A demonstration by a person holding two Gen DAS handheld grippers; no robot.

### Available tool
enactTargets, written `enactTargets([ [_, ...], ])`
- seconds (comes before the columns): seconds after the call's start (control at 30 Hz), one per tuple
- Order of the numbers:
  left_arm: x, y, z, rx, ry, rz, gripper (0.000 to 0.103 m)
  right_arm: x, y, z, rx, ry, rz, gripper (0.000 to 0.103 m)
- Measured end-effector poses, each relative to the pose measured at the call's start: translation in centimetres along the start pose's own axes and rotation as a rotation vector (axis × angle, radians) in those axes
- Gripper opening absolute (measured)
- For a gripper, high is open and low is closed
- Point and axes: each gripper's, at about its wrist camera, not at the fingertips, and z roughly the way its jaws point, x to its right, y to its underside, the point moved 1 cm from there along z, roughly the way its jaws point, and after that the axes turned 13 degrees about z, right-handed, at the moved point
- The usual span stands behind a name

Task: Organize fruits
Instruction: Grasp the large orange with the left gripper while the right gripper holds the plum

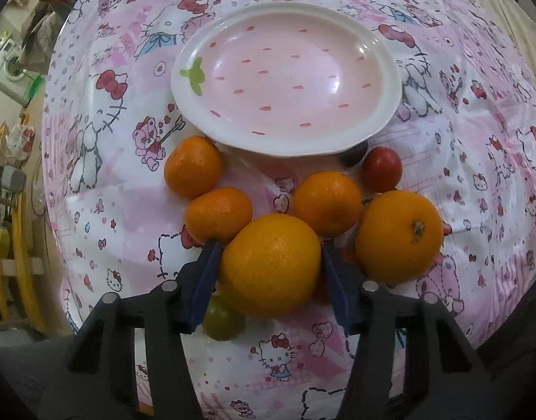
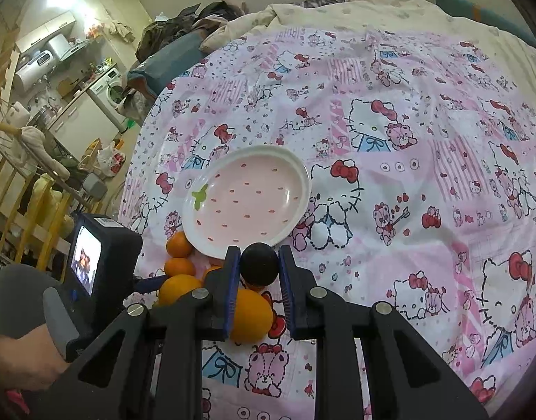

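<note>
The fruit sits bunched on a bed covered by a cartoon-cat sheet (image 2: pixel 408 140), all of it crowded against the near rim of the strawberry-patterned plate (image 1: pixel 380 52), which holds nothing as yet; that crowding looks like the reason both tools work from the same near side. The left gripper (image 1: pixel 269 248) has its jaws spread wide around the large orange (image 1: pixel 271 266), the blue pads touching its flanks at its broadest part, so it is probably held, though whether it is lifted or only resting on the sheet I cannot tell. Wedged around it are three mandarins (image 1: pixel 327 201), touching or nearly touching one another, a second large orange (image 1: pixel 399 236) just to the right with its stem scar facing up, a red tomato-like fruit (image 1: pixel 381 169) near the plate's edge, and a small green fruit (image 1: pixel 222 320) half hidden under the left finger. The right gripper (image 2: pixel 259 262) has its jaws drawn in close on the dark round plum (image 2: pixel 259 262), pinching it at its middle just short of the plate rim, seemingly raised above the other fruit. In my judgement the small plum goes onto the plate first, since its path is short and clear, while the orange's neighbours could roll once it is lifted away.
</note>
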Motion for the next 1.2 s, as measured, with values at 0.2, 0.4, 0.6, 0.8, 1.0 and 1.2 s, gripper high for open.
enactTargets([
  [0.2,-0.3,0.6,-1.3,0.018,0.028,-0.017,0.051,-0.1,-0.2,0.1,-0.004,0.009,-0.002,0.023],
  [0.4,-0.8,1.1,-4.3,0.076,0.046,-0.038,0.051,-0.2,-0.3,0.2,0.0,0.013,-0.008,0.023],
  [0.6,-2.0,2.4,-7.7,0.156,0.05,-0.067,0.051,-0.6,-0.3,0.0,0.012,0.015,-0.021,0.023],
  [0.8,-3.7,2.5,-10.9,0.222,0.056,-0.095,0.051,-0.8,-0.3,-0.6,0.042,-0.002,-0.031,0.023],
  [1.0,-5.9,1.3,-13.0,0.28,0.033,-0.104,0.051,-0.8,-1.1,-0.9,0.066,-0.029,-0.014,0.023],
  [1.2,-7.6,-1.1,-13.0,0.306,0.009,-0.087,0.051,-0.8,-3.2,-0.3,0.079,-0.026,-0.028,0.023],
])
